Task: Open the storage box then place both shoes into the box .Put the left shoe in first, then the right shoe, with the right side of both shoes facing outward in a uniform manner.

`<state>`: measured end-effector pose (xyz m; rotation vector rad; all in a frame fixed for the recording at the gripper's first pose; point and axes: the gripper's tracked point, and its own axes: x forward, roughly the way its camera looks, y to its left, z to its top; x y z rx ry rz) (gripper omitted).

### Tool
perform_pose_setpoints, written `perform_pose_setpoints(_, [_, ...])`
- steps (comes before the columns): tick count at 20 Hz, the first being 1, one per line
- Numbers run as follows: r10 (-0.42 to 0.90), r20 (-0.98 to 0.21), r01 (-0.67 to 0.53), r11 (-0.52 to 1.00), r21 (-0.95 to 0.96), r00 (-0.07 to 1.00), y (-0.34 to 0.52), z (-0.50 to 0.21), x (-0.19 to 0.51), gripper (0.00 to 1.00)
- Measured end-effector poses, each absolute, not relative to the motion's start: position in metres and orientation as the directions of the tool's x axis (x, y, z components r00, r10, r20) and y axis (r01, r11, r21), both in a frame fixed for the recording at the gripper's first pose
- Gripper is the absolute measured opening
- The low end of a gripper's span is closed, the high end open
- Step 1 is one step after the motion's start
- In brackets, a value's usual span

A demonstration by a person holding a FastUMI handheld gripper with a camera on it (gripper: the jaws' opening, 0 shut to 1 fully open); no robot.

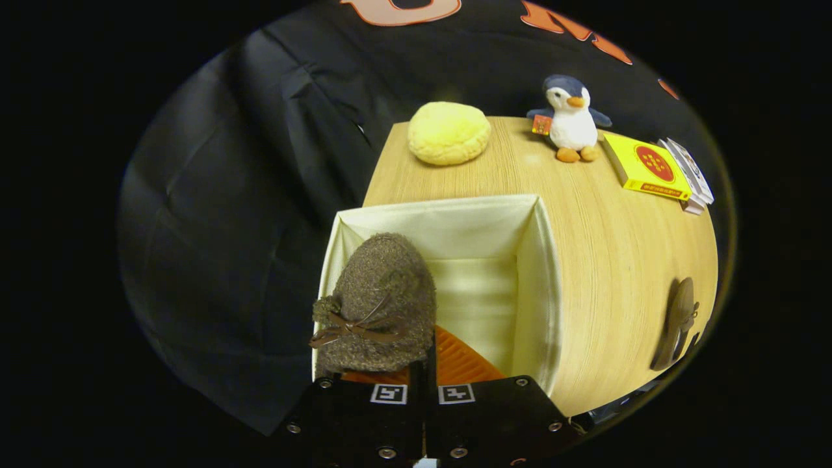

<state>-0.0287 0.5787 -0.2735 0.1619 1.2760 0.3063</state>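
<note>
Fuzzy brown-grey shoe (380, 299) w/ dark brown bow; cream fabric storage box (539, 273); orange ribbed sole (458, 361); light woodgrain table (617, 260); navy/white plush penguin (571, 118); pale yellow round cushion (448, 132).

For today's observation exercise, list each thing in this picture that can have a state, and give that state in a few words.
storage box: open, standing on the table.
brown shoe: held over the open box, toe pointing away from the gripper.
second shoe: lying on the table, outside the box.
gripper: fingers shut on the brown shoe's heel end.
toy penguin: upright.
yellow book: closed, lying flat.
</note>
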Motion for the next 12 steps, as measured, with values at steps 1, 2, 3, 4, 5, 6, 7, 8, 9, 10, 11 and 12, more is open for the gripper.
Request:
perform_pose_setpoints(1, [0.334, -0.911, -0.133, 0.941, 0.310, 0.242, 0.586, -0.277, -0.030, 0.05])
perform_pose_setpoints(2, [0.352, -0.908, -0.129, 0.935, 0.331, 0.225, 0.592, -0.280, -0.034, 0.07])
perform_pose_setpoints(3, [0.370, -0.907, -0.119, 0.928, 0.353, 0.201, 0.597, -0.281, -0.037, 0.13])
perform_pose_setpoints(4, [0.394, -0.902, -0.112, 0.918, 0.379, 0.174, 0.602, -0.281, -0.043, 0.16])
perform_pose_setpoints(5, [0.434, -0.888, -0.109, 0.900, 0.421, 0.153, 0.609, -0.278, -0.047, 0.23])
perform_pose_setpoints(6, [0.466, -0.874, -0.115, 0.884, 0.453, 0.141, 0.614, -0.276, -0.051, 0.28])
perform_pose_setpoints(7, [0.482, -0.866, -0.129, 0.875, 0.467, 0.132, 0.614, -0.271, -0.055, 0.33])
perform_pose_setpoints(8, [0.497, -0.858, -0.149, 0.865, 0.479, 0.129, 0.612, -0.266, -0.057, 0.35])
perform_pose_setpoints(9, [0.517, -0.847, -0.165, 0.853, 0.496, 0.128, 0.610, -0.261, -0.060, 0.38])
perform_pose_setpoints(10, [0.543, -0.830, -0.176, 0.836, 0.520, 0.129, 0.608, -0.253, -0.061, 0.40])
perform_pose_setpoints(11, [0.570, -0.811, -0.184, 0.818, 0.545, 0.132, 0.604, -0.243, -0.063, 0.46])
perform_pose_setpoints(12, [0.598, -0.790, -0.193, 0.798, 0.571, 0.138, 0.600, -0.234, -0.063, 0.51])
